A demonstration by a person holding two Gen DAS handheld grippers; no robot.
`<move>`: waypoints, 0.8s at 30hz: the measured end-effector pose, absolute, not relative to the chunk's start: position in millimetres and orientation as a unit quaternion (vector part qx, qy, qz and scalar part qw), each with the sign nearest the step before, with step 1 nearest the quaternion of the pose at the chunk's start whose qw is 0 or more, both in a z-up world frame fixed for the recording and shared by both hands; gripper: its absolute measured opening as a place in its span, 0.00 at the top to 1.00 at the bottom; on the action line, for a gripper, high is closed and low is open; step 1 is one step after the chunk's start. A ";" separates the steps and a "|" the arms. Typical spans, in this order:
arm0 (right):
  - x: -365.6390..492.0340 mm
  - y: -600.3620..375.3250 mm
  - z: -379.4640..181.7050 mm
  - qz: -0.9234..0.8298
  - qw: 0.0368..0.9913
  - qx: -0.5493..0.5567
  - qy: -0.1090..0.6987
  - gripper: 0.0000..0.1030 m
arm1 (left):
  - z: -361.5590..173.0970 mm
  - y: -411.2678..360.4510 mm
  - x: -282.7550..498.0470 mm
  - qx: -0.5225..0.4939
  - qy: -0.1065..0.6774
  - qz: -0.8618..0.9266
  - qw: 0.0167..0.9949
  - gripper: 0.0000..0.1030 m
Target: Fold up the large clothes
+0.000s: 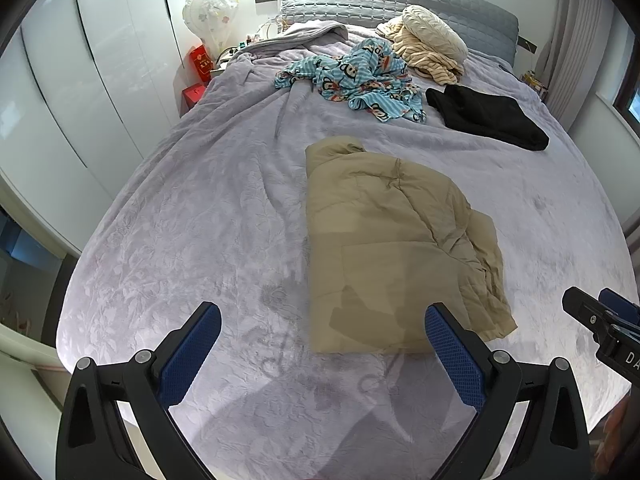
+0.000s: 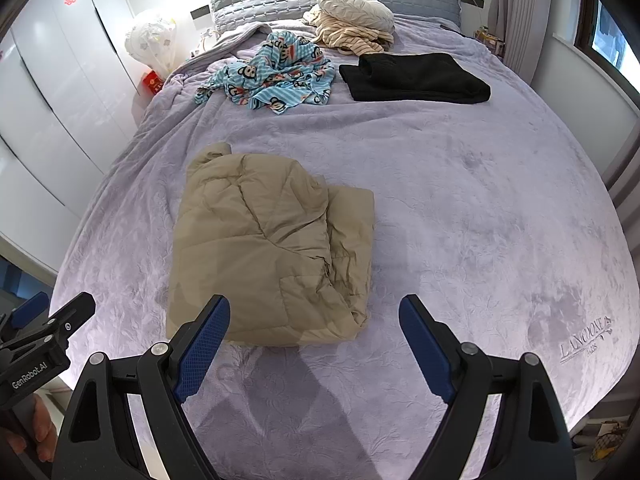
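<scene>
Both tongs [image 1: 323, 318] [image 2: 315, 310] spread; jacket [image 1: 394, 236] folded.

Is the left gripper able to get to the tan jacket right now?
Probably yes. The left gripper is open and empty, and the tan jacket lies folded just ahead of it on the purple blanket, with nothing between them. The right gripper isn't in the way.
</scene>
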State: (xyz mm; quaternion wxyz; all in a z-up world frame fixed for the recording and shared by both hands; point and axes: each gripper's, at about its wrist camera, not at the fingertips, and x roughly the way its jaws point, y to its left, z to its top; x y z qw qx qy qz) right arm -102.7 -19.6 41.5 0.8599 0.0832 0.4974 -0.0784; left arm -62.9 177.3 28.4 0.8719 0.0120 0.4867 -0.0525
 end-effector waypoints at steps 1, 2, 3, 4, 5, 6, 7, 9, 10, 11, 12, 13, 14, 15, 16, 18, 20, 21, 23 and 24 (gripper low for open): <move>-102.4 -19.4 41.8 -0.078 0.860 0.083 0.498 0.14 | 28.7 177.1 -63.0 0.012 0.487 -0.052 0.872 0.01; -102.6 -19.4 41.9 -0.078 0.860 0.083 0.497 0.14 | 28.8 177.2 -63.1 0.012 0.486 -0.052 0.872 0.01; -102.8 -19.3 41.6 -0.079 0.860 0.083 0.497 0.14 | 28.5 177.3 -62.5 0.012 0.487 -0.052 0.872 0.01; -102.7 -19.2 41.6 -0.079 0.860 0.083 0.497 0.14 | 28.6 177.1 -62.5 0.012 0.487 -0.052 0.872 0.01; -103.0 -19.1 41.4 -0.079 0.860 0.084 0.497 0.14 | 28.6 177.2 -62.5 0.012 0.487 -0.053 0.872 0.01; -103.1 -18.9 41.4 -0.079 0.860 0.084 0.498 0.14 | 28.7 177.0 -62.5 0.013 0.487 -0.052 0.872 0.01; -102.9 -18.9 41.5 -0.079 0.860 0.084 0.498 0.14 | 28.8 177.0 -62.4 0.013 0.487 -0.052 0.872 0.01; -103.0 -18.7 41.7 -0.079 0.860 0.084 0.497 0.14 | 28.8 177.0 -62.5 0.012 0.487 -0.052 0.872 0.01; -102.9 -18.7 41.9 -0.079 0.860 0.084 0.497 0.14 | 28.8 176.9 -62.4 0.012 0.486 -0.052 0.872 0.01; -103.0 -18.7 41.9 -0.079 0.860 0.084 0.497 0.14 | 28.5 177.2 -61.8 0.013 0.486 -0.053 0.872 0.01; -102.9 -18.7 41.9 -0.079 0.860 0.084 0.497 0.14 | 28.7 177.0 -62.0 0.013 0.486 -0.053 0.872 0.01; -102.7 -18.8 41.7 -0.079 0.860 0.083 0.497 0.14 | 28.5 177.1 -61.6 0.013 0.487 -0.053 0.872 0.01; -102.9 -18.7 41.6 -0.079 0.860 0.084 0.498 0.14 | 28.5 177.1 -61.6 0.013 0.487 -0.053 0.872 0.01; -102.8 -18.7 41.6 -0.079 0.860 0.084 0.498 0.14 | 28.6 177.0 -61.9 0.012 0.487 -0.053 0.872 0.01; -102.8 -18.6 41.7 -0.079 0.860 0.084 0.498 0.14 | 28.7 176.9 -61.9 0.012 0.487 -0.053 0.872 0.01; -102.7 -18.5 42.0 -0.079 0.860 0.084 0.498 0.14 | 28.9 176.8 -61.9 0.012 0.487 -0.052 0.872 0.01; -102.6 -18.3 42.2 -0.079 0.860 0.084 0.497 0.14 | 28.7 176.8 -61.4 0.012 0.486 -0.053 0.872 0.01; -102.7 -18.4 42.1 -0.079 0.860 0.084 0.497 0.14 | 28.7 176.8 -61.4 0.012 0.486 -0.053 0.872 0.01; -102.8 -18.5 42.0 -0.080 0.860 0.084 0.497 0.14 | 28.6 176.9 -60.6 0.013 0.487 -0.054 0.872 0.01; -102.3 -18.9 42.2 -0.079 0.860 0.083 0.497 0.14 | 28.5 176.9 -60.9 0.013 0.487 -0.053 0.872 0.01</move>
